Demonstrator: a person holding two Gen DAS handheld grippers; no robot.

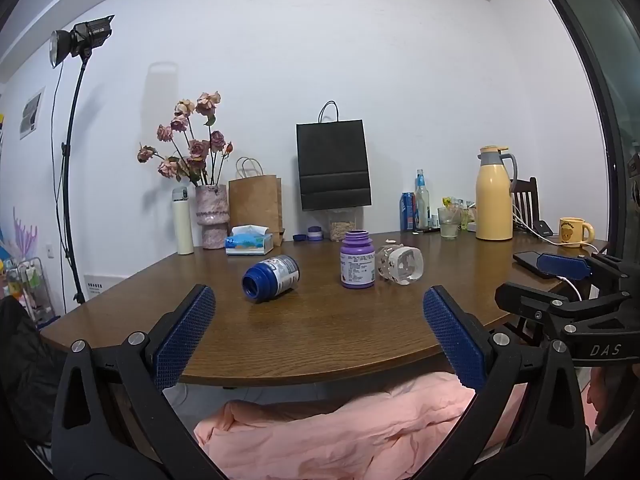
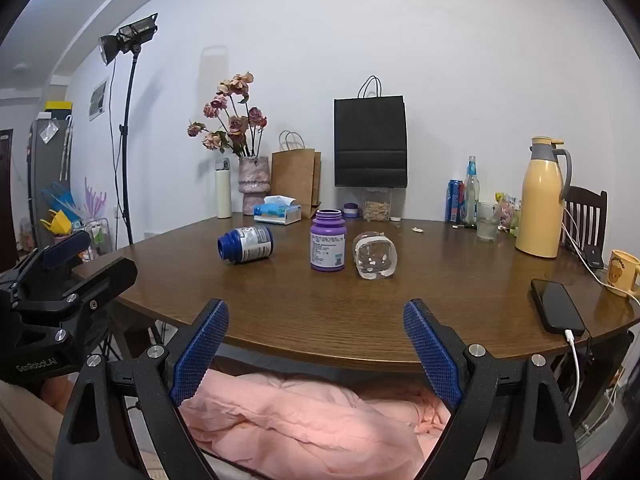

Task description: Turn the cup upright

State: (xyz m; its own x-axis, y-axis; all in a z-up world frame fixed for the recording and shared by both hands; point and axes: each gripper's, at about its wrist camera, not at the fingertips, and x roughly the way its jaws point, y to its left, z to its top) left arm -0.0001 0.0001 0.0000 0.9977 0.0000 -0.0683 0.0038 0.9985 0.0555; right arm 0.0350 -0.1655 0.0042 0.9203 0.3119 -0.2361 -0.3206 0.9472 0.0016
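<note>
Clear cup (image 2: 375, 255) lying on its side on the wooden table (image 2: 320, 320), ahead of the right gripper (image 2: 316, 344) and slightly right of its centerline, well beyond the fingertips. From the left gripper (image 1: 318, 328) it sits ahead and to the right. Purple bottle (image 2: 328, 240) stands upright just left of the cup, open top. Blue bottle (image 2: 246, 245) on its side further left, mouth toward the tongs. Both tongs spread wide, nothing between the pads, hovering at the near table edge. Phone (image 2: 557, 306) on the table right of the right gripper.
</note>
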